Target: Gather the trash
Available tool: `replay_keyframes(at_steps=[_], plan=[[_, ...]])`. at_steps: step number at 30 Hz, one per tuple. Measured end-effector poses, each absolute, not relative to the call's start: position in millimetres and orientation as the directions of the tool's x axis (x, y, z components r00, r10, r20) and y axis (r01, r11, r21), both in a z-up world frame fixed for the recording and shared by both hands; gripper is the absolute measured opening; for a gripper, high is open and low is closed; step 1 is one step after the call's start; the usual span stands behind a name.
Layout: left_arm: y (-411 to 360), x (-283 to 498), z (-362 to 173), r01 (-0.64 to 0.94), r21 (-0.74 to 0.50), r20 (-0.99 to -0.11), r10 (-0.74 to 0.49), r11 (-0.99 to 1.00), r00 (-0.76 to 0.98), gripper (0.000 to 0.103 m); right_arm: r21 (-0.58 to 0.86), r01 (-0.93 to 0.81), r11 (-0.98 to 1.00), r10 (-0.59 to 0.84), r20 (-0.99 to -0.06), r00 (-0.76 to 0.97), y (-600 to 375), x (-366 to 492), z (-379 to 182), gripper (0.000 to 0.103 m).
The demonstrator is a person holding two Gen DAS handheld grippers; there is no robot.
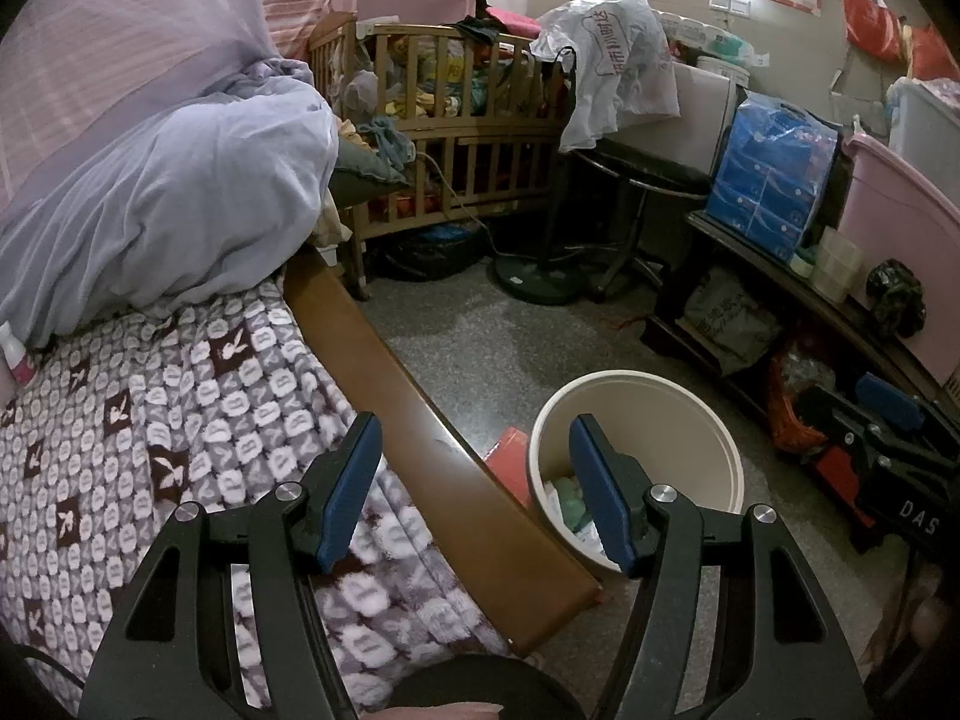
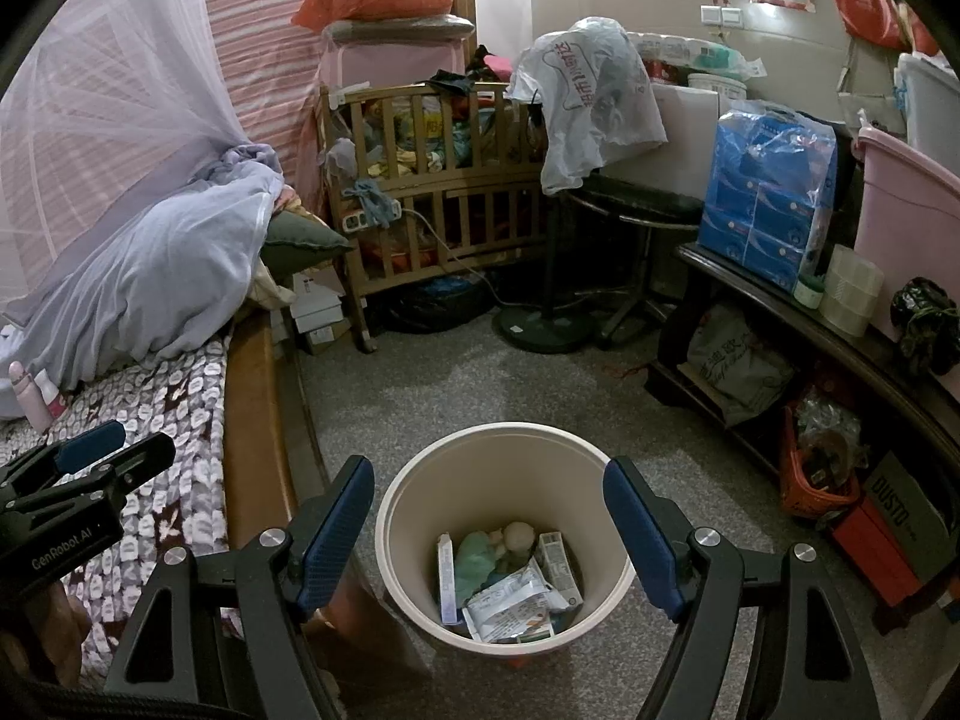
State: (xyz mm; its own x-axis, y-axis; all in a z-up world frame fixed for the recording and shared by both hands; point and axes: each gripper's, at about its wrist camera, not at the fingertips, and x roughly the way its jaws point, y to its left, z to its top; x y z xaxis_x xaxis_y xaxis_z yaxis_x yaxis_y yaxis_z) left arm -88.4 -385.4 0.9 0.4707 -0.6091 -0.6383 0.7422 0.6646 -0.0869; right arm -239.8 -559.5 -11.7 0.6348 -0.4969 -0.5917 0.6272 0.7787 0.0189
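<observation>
Both the left gripper (image 1: 474, 480) and right gripper (image 2: 489, 534) stand wide and empty. The beige trash bin (image 2: 414, 498) holds wrappers (image 2: 510, 603); the left view hides most of them behind the bed rail (image 1: 420, 420).

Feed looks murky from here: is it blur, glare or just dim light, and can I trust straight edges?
Left wrist view: dim, sharp, no glare; fisheye bows the bed rail. Right wrist view: equally dim; trash bucket contents legible, shelf curves near the rim, corners vignetted black.
</observation>
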Motion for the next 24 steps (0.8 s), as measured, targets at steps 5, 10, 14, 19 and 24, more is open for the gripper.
replay_keyframes(at_steps=[5,10,14,19,24], plan=[[-386.3,-88.3,1.0,0.742,-0.087,-0.640,-0.608,0.665,0.470,0.064,0.020,0.627,0.779,-0.496,-0.593,0.635,-559.9,-239.8,-11.5,0.077],[-386.2,-87.1,0.6,0.744,-0.087,-0.641,-0.609,0.663,0.468,0.064,0.019,0.626,0.780,-0.495,-0.594,0.634,-561.7,-240.0,-12.5,0.077],[-387.1,-87.4,0.3,0.745,-0.086,-0.642,-0.609,0.662,0.467,0.064,0.020,0.626,0.779,-0.494,-0.596,0.633,-564.5,-241.3,-14.2,0.077],[-388.5,-86.1,-2.1,0.750,-0.084,-0.645,-0.610,0.655,0.460,0.064,0.018,0.626,0.779,-0.494,-0.597,0.632,-565.3,-242.3,-15.2,0.077],[-387.0,-86.4,-4.0,0.759,-0.080,-0.649,-0.611,0.647,0.452,0.064,0.018,0.624,0.781,-0.489,-0.604,0.629,-568.9,-243.7,-19.4,0.077]])
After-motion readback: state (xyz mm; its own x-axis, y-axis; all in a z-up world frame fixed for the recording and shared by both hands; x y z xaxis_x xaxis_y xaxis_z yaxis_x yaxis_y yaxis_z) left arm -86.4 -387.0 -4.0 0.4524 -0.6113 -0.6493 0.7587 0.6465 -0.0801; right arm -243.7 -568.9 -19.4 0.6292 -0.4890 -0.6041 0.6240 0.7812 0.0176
